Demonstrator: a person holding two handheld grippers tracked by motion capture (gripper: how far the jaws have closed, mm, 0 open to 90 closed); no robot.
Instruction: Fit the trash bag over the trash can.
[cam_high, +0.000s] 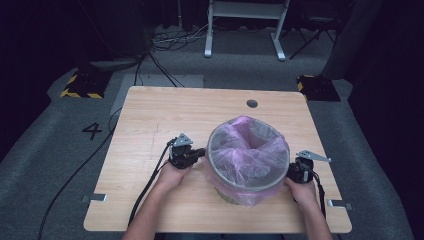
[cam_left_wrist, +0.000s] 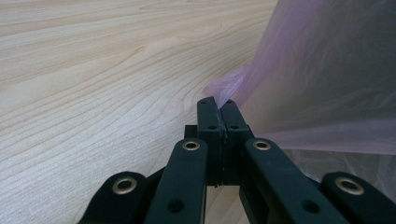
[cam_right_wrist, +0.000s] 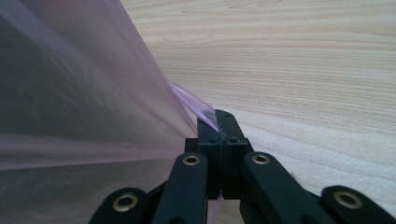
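High view: both grippers' jaws pinch the pink bag (cam_high: 248, 155) lining the bin (cam_high: 231, 196).

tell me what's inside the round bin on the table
A pink plastic bag lines the bin, folded over its rim and sagging into the middle. Both grippers pinch its outer edge. The bag hides anything beneath it.

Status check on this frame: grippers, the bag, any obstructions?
Left gripper shut on pink bag, pinching its edge. Right gripper shut on the opposite edge. Bag lines the bin, folded over its rim. Table around it bare.
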